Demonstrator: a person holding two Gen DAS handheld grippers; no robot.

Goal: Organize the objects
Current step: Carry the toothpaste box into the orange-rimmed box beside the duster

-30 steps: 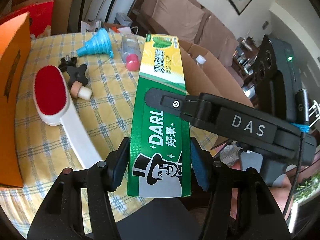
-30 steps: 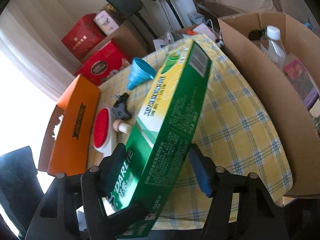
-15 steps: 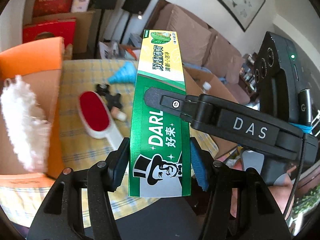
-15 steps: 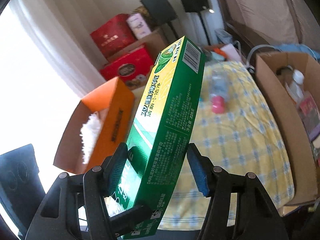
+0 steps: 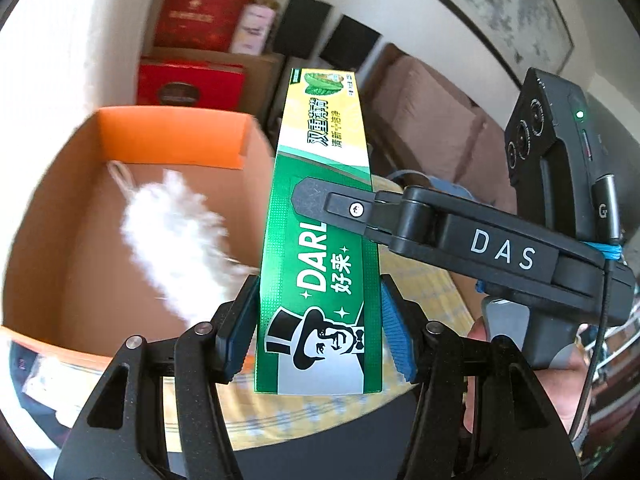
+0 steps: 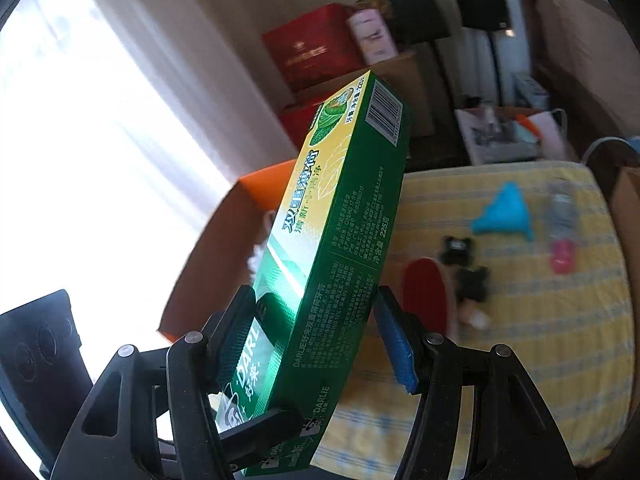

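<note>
The left gripper (image 5: 318, 330) points forward and downward, its two blue-padded fingers (image 5: 394, 338) pressed flat against the long sides of the near end of a toothpaste box (image 5: 320, 240). The right gripper (image 6: 316, 340) comes in from the right across the same box, one black finger lying over the printed top face, and in its own view the box runs tilted between its fingers, close against the left one, while whether the blue right pad touches cannot be told. A hand (image 5: 520, 368) wraps the right gripper's grey handle.
</note>
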